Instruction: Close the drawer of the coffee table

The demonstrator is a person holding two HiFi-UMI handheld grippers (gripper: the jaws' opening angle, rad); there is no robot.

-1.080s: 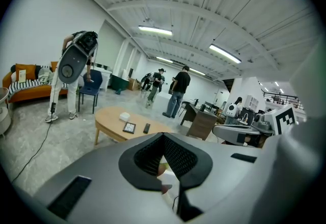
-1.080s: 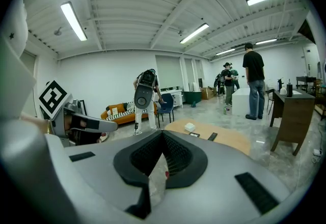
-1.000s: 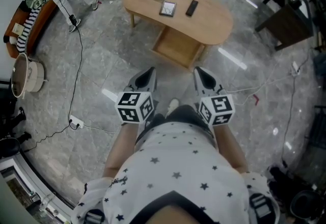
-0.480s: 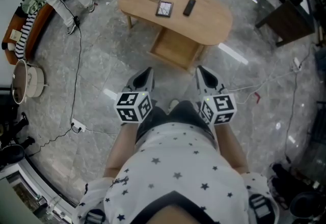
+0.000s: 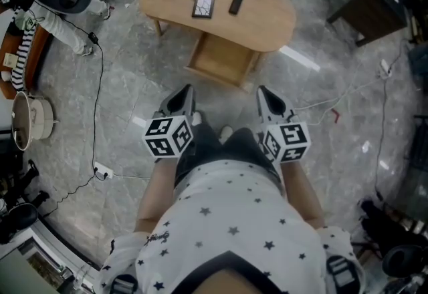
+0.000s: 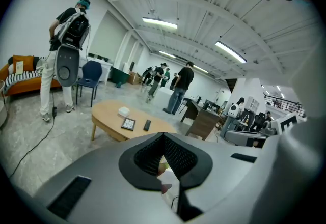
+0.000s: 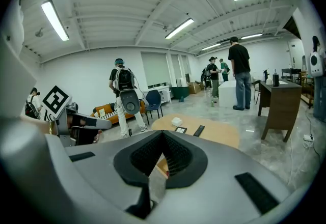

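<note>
A white top [image 5: 227,219] dotted with small dark stars fills the lower centre of the head view, with dark grey trousers [image 5: 221,147] above it. The left gripper [image 5: 186,90] and right gripper [image 5: 263,91] are grey. Each bears a white cube [image 5: 167,137] with black square markers, and the jaws carry black ribbed pads [image 6: 178,154].

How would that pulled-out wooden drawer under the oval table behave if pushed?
The shallow wooden drawer looks stiff and empty, so it probably slides in easily. The light-wood oval table stands on smooth stone floor, so a hard shove might shift it.
</note>
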